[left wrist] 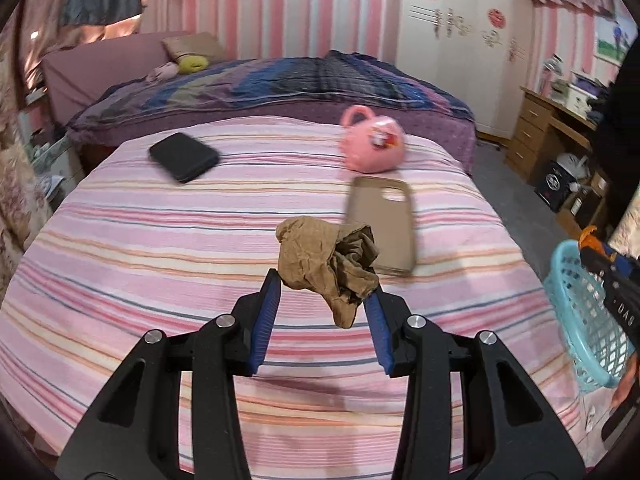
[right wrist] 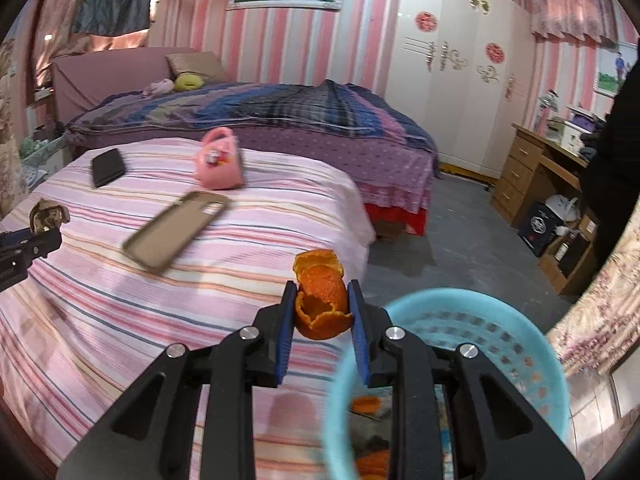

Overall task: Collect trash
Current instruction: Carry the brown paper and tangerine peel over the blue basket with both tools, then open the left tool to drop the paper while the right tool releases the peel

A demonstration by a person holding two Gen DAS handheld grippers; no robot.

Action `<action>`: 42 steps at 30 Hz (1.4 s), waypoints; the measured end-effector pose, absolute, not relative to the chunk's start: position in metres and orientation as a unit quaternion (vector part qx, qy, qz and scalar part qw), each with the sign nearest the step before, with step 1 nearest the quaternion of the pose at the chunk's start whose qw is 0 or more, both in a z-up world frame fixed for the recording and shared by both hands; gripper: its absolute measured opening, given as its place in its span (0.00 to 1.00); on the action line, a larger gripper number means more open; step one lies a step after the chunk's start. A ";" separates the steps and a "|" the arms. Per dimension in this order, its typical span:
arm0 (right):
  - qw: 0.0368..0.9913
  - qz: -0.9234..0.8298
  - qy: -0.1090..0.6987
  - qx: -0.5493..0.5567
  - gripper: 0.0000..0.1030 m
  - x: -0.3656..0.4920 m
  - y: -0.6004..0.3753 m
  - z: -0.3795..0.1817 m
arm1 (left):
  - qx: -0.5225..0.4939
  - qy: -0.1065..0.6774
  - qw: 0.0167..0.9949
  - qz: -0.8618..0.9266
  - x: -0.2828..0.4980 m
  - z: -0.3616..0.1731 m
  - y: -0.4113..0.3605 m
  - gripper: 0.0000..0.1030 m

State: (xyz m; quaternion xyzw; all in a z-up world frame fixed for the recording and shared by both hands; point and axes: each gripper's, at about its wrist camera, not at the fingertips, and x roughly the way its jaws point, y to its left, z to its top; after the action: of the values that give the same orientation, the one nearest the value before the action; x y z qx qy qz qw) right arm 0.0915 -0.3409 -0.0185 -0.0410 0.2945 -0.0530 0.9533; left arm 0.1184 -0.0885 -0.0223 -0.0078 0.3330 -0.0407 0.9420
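The left tool point(left wrist: 325, 285) is clenched on a crumpled brown paper wad point(left wrist: 320, 258), held at frame centre above the striped bed point(left wrist: 160, 264); in the right wrist view that wad point(right wrist: 45, 216) shows at the far left edge, on the tip of the left tool. The right tool point(right wrist: 322, 292) grips an orange peel point(right wrist: 323, 300) between its blue pads point(right wrist: 285, 340), low in the frame's centre, beside the near rim of a blue basket point(right wrist: 532, 344) at the lower right. More peel point(right wrist: 366, 404) lies inside the basket. On the bed, a tan phone case point(left wrist: 382, 226) sits just behind the wad, a pink toy bag point(left wrist: 372, 144) above it, and a black phone point(left wrist: 184, 157) at the upper left. The basket point(left wrist: 580, 312) shows at the right edge of the left view.
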 end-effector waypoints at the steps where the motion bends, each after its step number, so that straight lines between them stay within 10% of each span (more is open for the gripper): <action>1: 0.953 -0.058 0.294 -0.039 0.25 0.090 -0.347 -0.019 | -0.006 0.334 0.941 -0.049 0.118 -0.023 -0.097 0.39; 33: 0.937 -0.187 0.289 0.053 0.25 0.021 -0.520 -0.046 | 0.062 0.315 0.914 -0.249 0.099 -0.031 -0.341 0.44; 37: 0.937 -0.187 0.290 0.053 0.25 0.023 -0.518 -0.047 | 0.066 0.306 0.918 -0.242 0.098 -0.030 -0.342 0.78; 42: 0.938 -0.179 0.293 0.048 0.25 0.029 -0.511 -0.047 | 0.065 0.297 0.928 -0.217 0.102 -0.021 -0.321 0.89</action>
State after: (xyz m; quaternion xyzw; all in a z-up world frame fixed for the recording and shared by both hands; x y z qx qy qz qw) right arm 0.0286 -0.5112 -0.0471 0.0477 0.2933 -0.1787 0.9380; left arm 0.1023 -0.3208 -0.0214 0.0652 0.2967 -0.2172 0.9277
